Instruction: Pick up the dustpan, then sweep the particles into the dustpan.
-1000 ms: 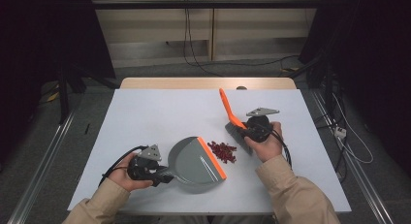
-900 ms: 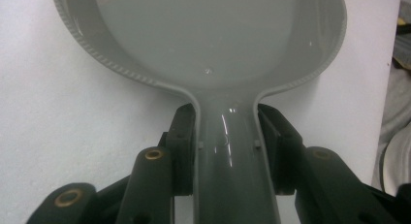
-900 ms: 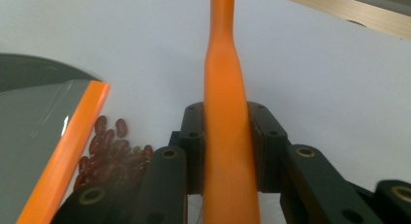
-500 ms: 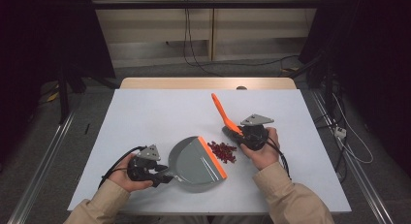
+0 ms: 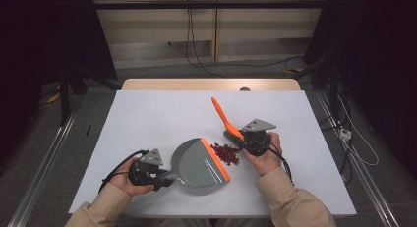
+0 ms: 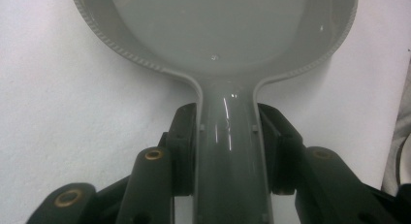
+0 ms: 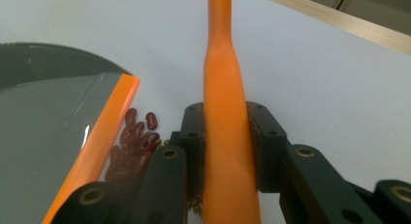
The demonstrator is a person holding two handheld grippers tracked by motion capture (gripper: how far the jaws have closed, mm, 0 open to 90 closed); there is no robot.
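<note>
A grey dustpan (image 5: pixel 195 167) with an orange lip lies flat on the white table, and my left gripper (image 5: pixel 164 178) is shut on its handle. In the left gripper view both jaws clamp the grey handle (image 6: pixel 228 151) below the pan bowl (image 6: pixel 228 25). My right gripper (image 5: pixel 247 138) is shut on the orange handle of a brush (image 5: pixel 223 118), which tilts up and away to the left. A pile of red beans (image 5: pixel 226 153) sits between the lip and the brush head. In the right gripper view the beans (image 7: pixel 135 141) lie against the orange lip (image 7: pixel 104 127), left of the brush handle (image 7: pixel 223 112).
The white table top (image 5: pixel 147 119) has bare room on its left and far halves. A wooden edge (image 5: pixel 211 84) runs along the far side. Cables lie on the floor to the right (image 5: pixel 349 138), and metal rails flank the table.
My right gripper has carried the brush left and nearer, bringing its head down close behind the beans. The dustpan and left gripper have stayed where they were.
</note>
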